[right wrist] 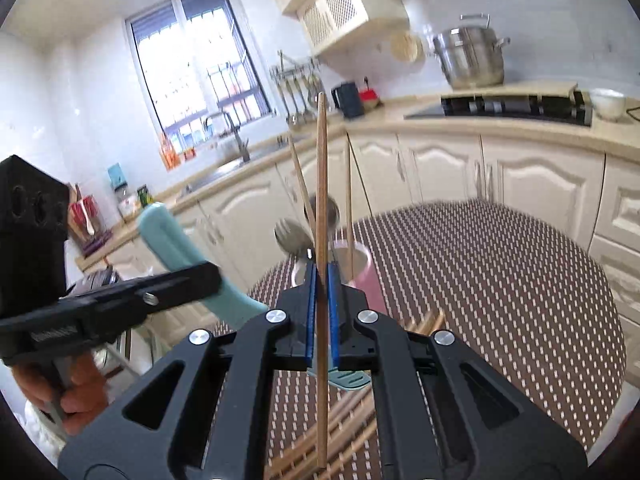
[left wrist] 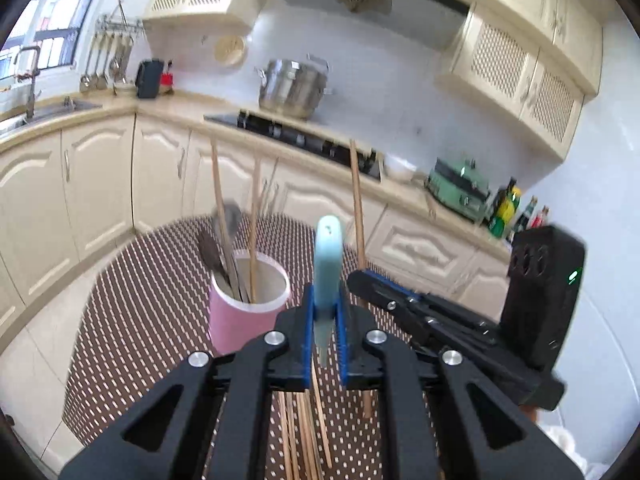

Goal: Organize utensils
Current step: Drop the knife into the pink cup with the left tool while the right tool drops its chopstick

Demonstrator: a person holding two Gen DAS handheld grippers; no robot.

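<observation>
kitchen setting: cream cabinets (left wrist: 100,184) line the walls, and a round table (right wrist: 500,280) with a brown dotted cover fills the foreground.

utensil 1: a light blue handled utensil (left wrist: 328,256) is clamped between the blue pads of the left gripper (left wrist: 325,312), jaws narrow and pressing on the handle. the handle points up and away from the camera. in the right wrist view its slotted blue end shows below the right gripper's fingers, above the table.

utensil 2: a single wooden chopstick (right wrist: 321,216) is clamped in the right gripper (right wrist: 322,308), jaws nearly shut on it. the stick stands close to upright, extending well above and below the pads.

holder: a pink cup (left wrist: 248,308) stands on the table, just beyond both grippers. it contains several chopsticks and metal utensils, including a fork (right wrist: 290,236), all leaning against the rim.

remaining items: loose chopsticks (left wrist: 304,432) lie on the table cover below the grippers.

surroundings: a steel pot (left wrist: 294,86) sits on the counter behind the stove (left wrist: 304,140). a sink with faucet (right wrist: 236,136) is under the window (right wrist: 196,68). a person's hand (right wrist: 60,392) grips the left gripper's handle.
</observation>
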